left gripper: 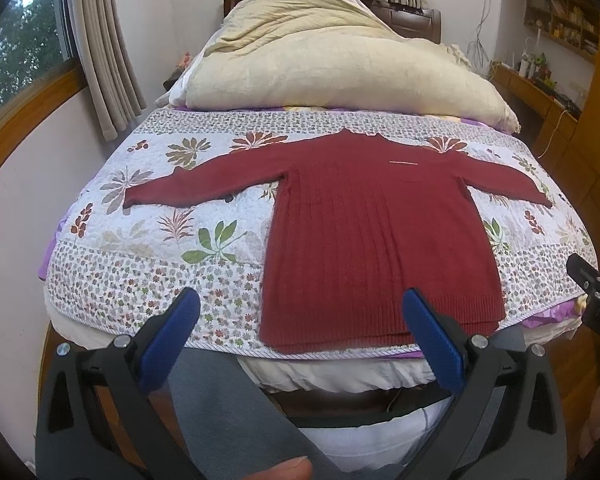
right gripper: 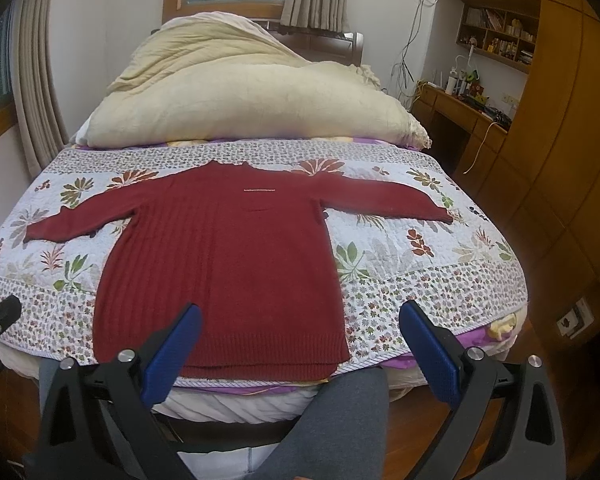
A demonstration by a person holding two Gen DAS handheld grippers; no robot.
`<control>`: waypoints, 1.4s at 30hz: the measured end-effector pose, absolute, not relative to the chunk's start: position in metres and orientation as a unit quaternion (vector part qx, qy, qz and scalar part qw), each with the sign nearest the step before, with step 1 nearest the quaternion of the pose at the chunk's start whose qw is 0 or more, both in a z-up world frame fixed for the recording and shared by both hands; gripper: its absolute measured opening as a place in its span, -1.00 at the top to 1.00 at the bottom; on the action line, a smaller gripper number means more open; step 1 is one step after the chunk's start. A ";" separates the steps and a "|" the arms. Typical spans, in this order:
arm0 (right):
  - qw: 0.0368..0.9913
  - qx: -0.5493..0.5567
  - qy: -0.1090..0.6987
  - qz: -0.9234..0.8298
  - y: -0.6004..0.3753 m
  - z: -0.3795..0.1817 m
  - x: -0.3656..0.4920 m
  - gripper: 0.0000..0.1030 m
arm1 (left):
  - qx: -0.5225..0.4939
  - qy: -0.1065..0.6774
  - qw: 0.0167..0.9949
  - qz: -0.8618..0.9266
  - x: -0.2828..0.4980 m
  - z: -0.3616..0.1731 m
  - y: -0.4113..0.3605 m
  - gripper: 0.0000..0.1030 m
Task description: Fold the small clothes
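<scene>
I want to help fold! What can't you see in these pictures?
- Sweater hem corner: left wrist view, hidden behind a blue finger of the left claw.
- Sweater's small chest lettering: both views, too small to read.
- Shelf items: right wrist view, too small.
- Headboard: both views, hidden behind the duvet.

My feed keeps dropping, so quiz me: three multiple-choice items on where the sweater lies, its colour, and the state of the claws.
1. Where does the sweater lie?
A. on the quilt
B. on the desk
C. on the floor

2. What colour is it?
A. blue
B. dark red
C. grey

3. How are the left claw and right claw set?
A. both shut on cloth
B. one open, one shut
C. both open, empty

Answers:
1 A, it is spread flat on the floral quilt, sleeves out.
2 B, the knit is dark red throughout.
3 C, each view shows blue fingers wide apart, gripping nothing.
</scene>
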State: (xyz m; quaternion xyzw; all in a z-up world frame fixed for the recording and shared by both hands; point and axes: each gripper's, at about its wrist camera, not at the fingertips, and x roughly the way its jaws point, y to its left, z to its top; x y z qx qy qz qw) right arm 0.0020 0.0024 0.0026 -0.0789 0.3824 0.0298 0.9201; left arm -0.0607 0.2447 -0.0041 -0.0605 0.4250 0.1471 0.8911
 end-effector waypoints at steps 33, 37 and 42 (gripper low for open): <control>0.916 -0.077 0.392 0.030 -0.001 -0.005 0.006 -0.93 | -0.060 0.429 0.889 0.149 -0.059 -0.008 0.244 -0.95; 0.916 -0.076 0.392 0.030 -0.002 -0.007 0.006 -0.93 | -0.061 0.431 0.888 0.149 -0.058 -0.010 0.245 -0.95; 0.915 -0.075 0.396 0.029 -0.002 -0.012 0.009 -0.93 | -0.061 0.433 0.887 0.149 -0.058 -0.012 0.245 -0.95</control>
